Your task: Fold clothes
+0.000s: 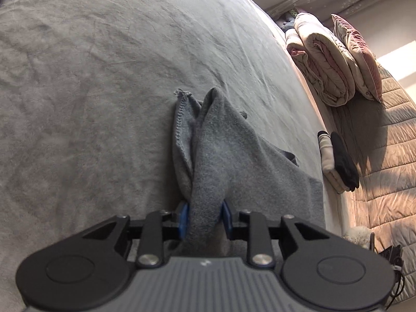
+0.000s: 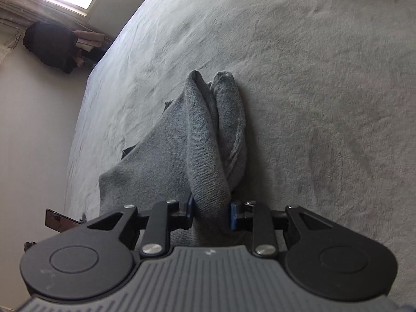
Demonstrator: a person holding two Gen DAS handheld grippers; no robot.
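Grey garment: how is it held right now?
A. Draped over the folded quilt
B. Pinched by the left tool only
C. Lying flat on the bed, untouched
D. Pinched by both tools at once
D: bunched garment fabric sits clamped in the left tool and likewise in the right tool, over the bed.

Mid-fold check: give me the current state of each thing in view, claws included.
Left claw: shut on the grey garment.
Right claw: shut on the grey garment.
Grey garment: bunched in both claws, gripped ends lifted, far end trailing on the bed.
Bed cover: spread out, lightly wrinkled.
Quilts: rolled, stacked beside the bed.
Folded clothes: piled at the bed's edge.
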